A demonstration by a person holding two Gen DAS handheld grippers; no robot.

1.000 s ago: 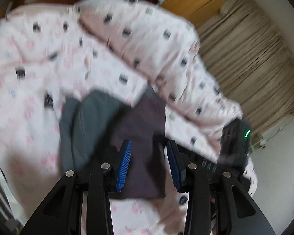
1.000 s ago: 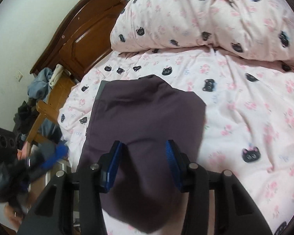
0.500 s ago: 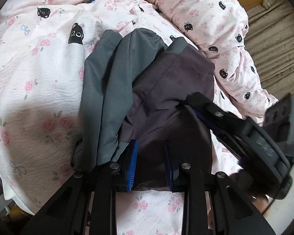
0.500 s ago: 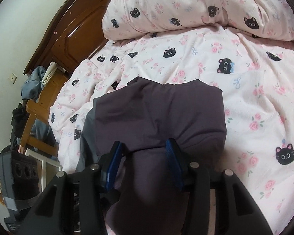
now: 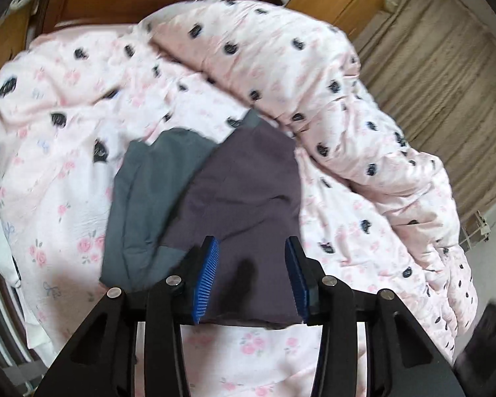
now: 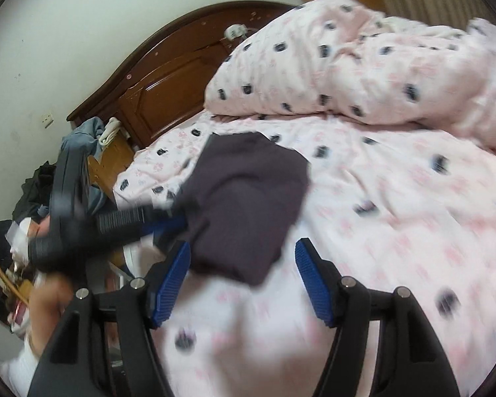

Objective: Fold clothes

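Between our left jaws: the left hand-held gripper (image 5: 252,276) is opening, pads apart, over the near end of the dark purple garment (image 5: 248,198); we see no pinch on the cloth.
Right jaws: the right hand-held gripper (image 6: 243,279) is opening wide; the garment's near corner lies just ahead of the pads, nothing pressed between them.
Garment place: we find it folded on the bed (image 6: 396,198), near the bed's left edge and towards the wooden headboard (image 6: 168,76), with the grey garment (image 5: 148,198) partly under it on its left side.
Beyond: the bunched quilt (image 5: 314,76) rises along the far side, close to the fold's far end.
Risk, fold: we judge the top layer may spring back once both pads let go, since soft cloth holds no crease.
Risk, snag: a ribbed pad could drag the near hem on withdrawal and skew the stack.
Risk, edge: a nudge leftward could slide the stack off the bed.
Risk, sight: both views are blurred, so we may misjudge contact.
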